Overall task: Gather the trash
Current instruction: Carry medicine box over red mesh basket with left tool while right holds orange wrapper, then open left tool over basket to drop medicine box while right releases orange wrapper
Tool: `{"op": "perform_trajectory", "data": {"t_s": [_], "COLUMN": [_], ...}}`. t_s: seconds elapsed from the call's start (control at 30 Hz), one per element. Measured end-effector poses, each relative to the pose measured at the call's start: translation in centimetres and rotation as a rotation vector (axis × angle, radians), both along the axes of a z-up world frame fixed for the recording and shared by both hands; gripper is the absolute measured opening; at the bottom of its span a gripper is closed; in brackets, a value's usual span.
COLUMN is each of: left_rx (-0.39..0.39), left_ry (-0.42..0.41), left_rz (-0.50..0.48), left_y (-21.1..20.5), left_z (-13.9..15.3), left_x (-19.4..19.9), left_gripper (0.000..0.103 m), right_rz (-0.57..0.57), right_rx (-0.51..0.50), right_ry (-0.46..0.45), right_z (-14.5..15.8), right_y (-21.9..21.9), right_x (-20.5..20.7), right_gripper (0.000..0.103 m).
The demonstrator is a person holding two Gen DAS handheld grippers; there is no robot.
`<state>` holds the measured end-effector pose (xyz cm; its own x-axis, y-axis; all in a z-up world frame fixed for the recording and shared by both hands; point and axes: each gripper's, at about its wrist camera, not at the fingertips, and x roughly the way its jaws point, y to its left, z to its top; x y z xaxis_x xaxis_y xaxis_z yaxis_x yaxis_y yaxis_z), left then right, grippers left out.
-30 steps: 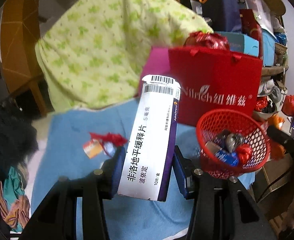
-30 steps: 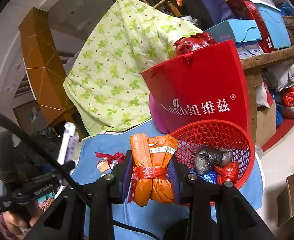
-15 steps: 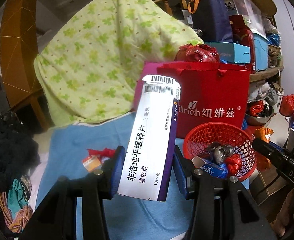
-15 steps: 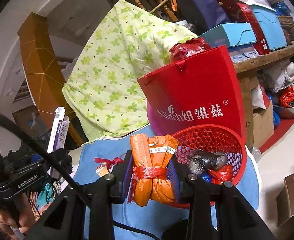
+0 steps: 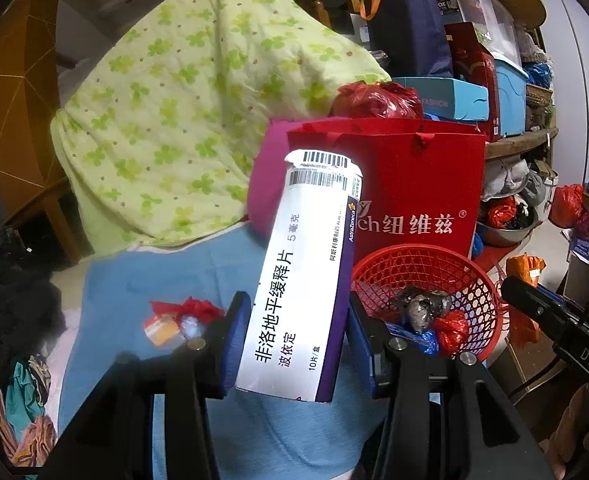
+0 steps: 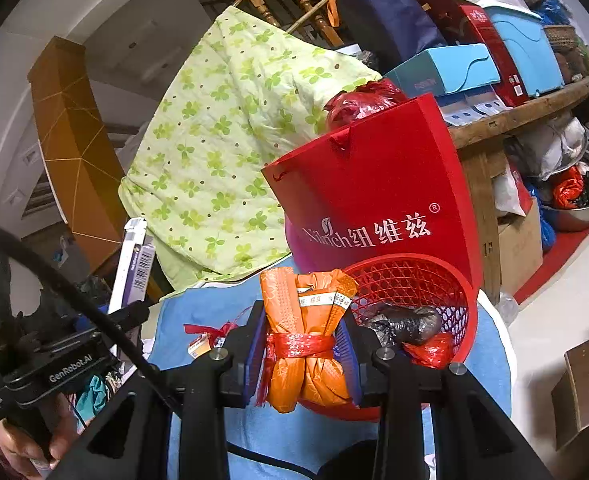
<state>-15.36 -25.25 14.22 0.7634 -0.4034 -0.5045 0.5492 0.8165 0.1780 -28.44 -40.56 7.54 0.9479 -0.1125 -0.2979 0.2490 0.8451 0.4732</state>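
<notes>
Left hand-held gripper (image 5: 298,344): pinching a white-and-purple medicine box (image 5: 306,276), upright (slightly tilted), above the blue cloth (image 5: 134,276)
Right hand-held gripper (image 6: 304,354): pinching an orange bundle (image 6: 306,336) just beside the red basket (image 6: 422,280)
Basket: holds crumpled wrappers (image 6: 406,324)

Indoor lighting is moderate and uneven in both wrist views. Strong glare washes out the upper white face of the medicine box (image 5: 310,272) in the left view; its lower print stays legible. The green clover quilt (image 5: 198,120) is brightly lit, with slight softness. Left margins fall into deep shadow, where clothing detail is lost. Fisheye distortion bends the wooden shelf edge (image 6: 526,112) and the wall lines, and black vignetting fills the corners. The red paper bag (image 6: 382,200) is saturated, its lettering sharp. Near tool arms render as black silhouettes.
</notes>
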Motion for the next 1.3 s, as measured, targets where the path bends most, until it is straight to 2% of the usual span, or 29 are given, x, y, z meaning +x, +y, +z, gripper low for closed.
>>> {"op": "perform_trajectory", "data": {"t_s": [0.43, 0.8, 1.03, 1.3], "left_rx": [0.022, 0.011, -0.023, -0.054], "left_ry": [0.033, 0.115, 0.223, 0.347], "left_rz": [-0.051, -0.147, -0.228, -0.281], "left_y": [-2.7, -4.5, -6.1, -8.8], "left_z": [-1.0, -2.5, -3.8, -6.2], "left_x": [0.0, 0.5, 1.8, 4.4], "left_gripper": [0.049, 0.049, 0.049, 0.049], "right_rz": [-0.033, -0.062, -0.059, -0.033], "right_rx": [0.023, 0.058, 0.128, 0.270], "right_ry": [-0.003, 0.002, 0.013, 0.027], "right_z": [-0.4, -0.8, -1.3, -3.6], "right_y": [-1.8, -4.2, -7.3, -10.3], "right_x": [-0.8, -0.5, 1.4, 4.6], "right_gripper": [0.036, 0.036, 0.036, 0.038]}}
